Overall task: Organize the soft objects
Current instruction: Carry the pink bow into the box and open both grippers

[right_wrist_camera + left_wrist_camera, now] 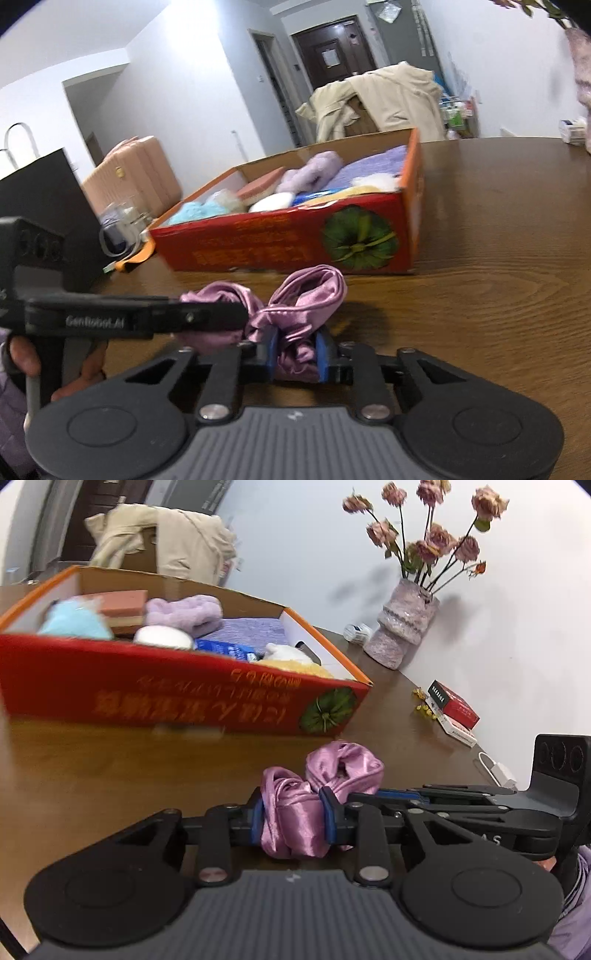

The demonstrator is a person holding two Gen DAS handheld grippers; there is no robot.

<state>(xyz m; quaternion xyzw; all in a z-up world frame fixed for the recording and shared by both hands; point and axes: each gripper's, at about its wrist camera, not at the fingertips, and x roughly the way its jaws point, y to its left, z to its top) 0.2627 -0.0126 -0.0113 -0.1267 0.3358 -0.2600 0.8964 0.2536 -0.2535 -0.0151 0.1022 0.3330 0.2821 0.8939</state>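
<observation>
The cloth (295, 812) lies on the tabletop (110, 775) in front of the box (177, 698); soft things (184, 613) sit in the box.

A shiny pink satin scrunchie (295, 812), bunched and twisted, sits just above the table (498, 295), close in front of the red cardboard box (288, 240) of soft items.

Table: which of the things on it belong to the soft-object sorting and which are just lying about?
Job:
pink satin cloth, pinched by left gripper and right gripper
red box holding soft items

Lying about:
vase of dried flowers
red and white packets
white charger
black bag
</observation>
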